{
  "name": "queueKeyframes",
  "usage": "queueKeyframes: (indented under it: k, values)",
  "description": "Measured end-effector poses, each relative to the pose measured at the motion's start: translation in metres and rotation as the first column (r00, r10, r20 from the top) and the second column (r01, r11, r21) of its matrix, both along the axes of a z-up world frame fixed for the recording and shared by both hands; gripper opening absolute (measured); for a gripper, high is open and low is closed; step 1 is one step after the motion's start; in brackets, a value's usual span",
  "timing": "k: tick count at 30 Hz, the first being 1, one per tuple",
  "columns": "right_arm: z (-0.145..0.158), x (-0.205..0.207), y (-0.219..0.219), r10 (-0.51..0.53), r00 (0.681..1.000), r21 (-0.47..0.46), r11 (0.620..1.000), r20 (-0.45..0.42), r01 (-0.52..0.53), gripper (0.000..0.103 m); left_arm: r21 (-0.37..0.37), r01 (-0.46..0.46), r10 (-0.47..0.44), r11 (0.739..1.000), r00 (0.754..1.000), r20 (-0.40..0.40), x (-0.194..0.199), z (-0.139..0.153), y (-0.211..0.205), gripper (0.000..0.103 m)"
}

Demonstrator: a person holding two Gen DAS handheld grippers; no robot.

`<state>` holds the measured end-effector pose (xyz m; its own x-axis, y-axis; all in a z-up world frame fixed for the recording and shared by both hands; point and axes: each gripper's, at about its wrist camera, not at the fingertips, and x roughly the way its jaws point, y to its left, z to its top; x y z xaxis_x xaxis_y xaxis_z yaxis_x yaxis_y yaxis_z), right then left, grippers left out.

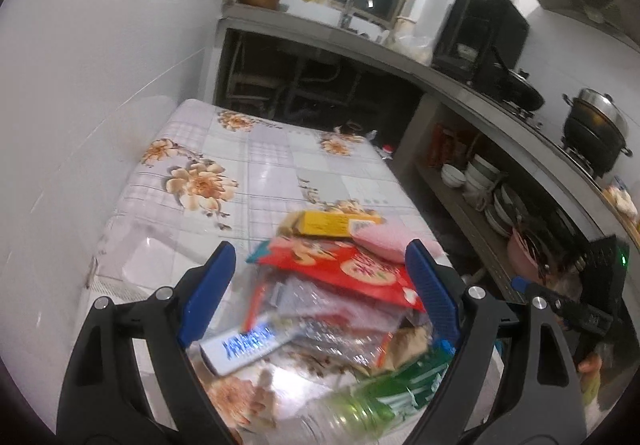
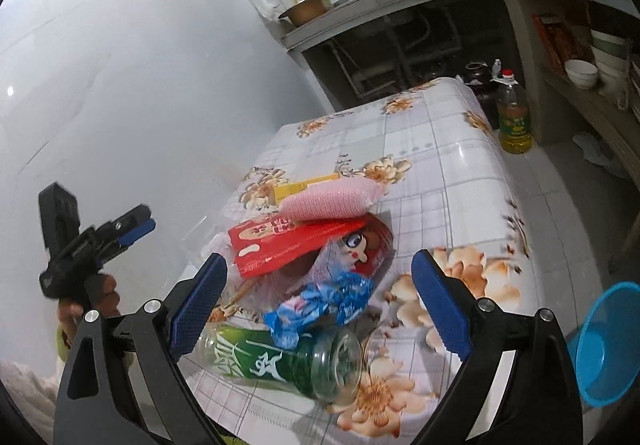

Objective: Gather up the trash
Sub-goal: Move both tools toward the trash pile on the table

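A pile of trash lies on the near end of the floral-cloth table [image 1: 224,149]. In it are a red snack packet [image 1: 344,269], a yellow box [image 1: 328,223], a pink sponge [image 1: 384,241], a white tube [image 1: 244,349], clear plastic wrap and a green-labelled bottle [image 1: 372,405] on its side. My left gripper [image 1: 320,249] hovers open above the pile, holding nothing. My right gripper [image 2: 319,259] is also open and empty over the green bottle [image 2: 288,365], a blue wrapper [image 2: 320,305] and the red packet [image 2: 288,245]. A hand holds the left gripper [image 2: 142,223], seen at the left.
A white wall runs along the table's left side. A counter [image 1: 360,41] with a sink, a black appliance and pots stands behind and to the right, with bowls on shelves below. An oil bottle [image 2: 514,113] and a blue basin [image 2: 604,345] sit on the floor at the right.
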<state>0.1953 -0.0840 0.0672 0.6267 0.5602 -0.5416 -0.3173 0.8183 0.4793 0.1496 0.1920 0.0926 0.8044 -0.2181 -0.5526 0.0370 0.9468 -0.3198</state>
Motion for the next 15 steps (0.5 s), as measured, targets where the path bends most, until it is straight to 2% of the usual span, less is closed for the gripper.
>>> queueKeyframes:
  k: [2, 5, 8, 9, 13, 15]
  values:
    - [-0.003, 0.002, -0.001, -0.001, 1.000, 0.010, 1.000, -0.005, 0.001, 0.091, -0.015, -0.034, 0.033, 0.999, 0.999, -0.039, 0.012, -0.001, 0.010, 0.083]
    - [-0.010, 0.001, -0.006, -0.012, 1.000, 0.030, 0.999, -0.014, 0.013, 0.091, -0.042, -0.165, 0.159, 0.985, 0.980, -0.119, 0.018, -0.013, 0.032, 0.082]
    - [-0.021, 0.002, -0.012, -0.023, 0.999, 0.042, 0.999, -0.046, 0.025, 0.091, -0.055, -0.310, 0.292, 0.949, 0.933, -0.212, 0.015, -0.036, 0.056, 0.082]
    - [-0.024, 0.004, -0.013, -0.025, 0.998, 0.044, 0.999, -0.059, 0.027, 0.091, -0.059, -0.354, 0.328, 0.933, 0.907, -0.264, 0.016, -0.048, 0.064, 0.077]
    - [-0.022, 0.006, -0.015, -0.027, 0.997, 0.030, 0.999, -0.069, 0.029, 0.091, -0.080, -0.446, 0.385, 0.891, 0.839, -0.386, 0.022, -0.083, 0.083, 0.065]
    - [-0.015, 0.008, -0.014, -0.018, 0.998, 0.024, 1.000, -0.055, 0.020, 0.091, -0.101, -0.475, 0.398, 0.874, 0.821, -0.409, 0.022, -0.093, 0.089, 0.059]
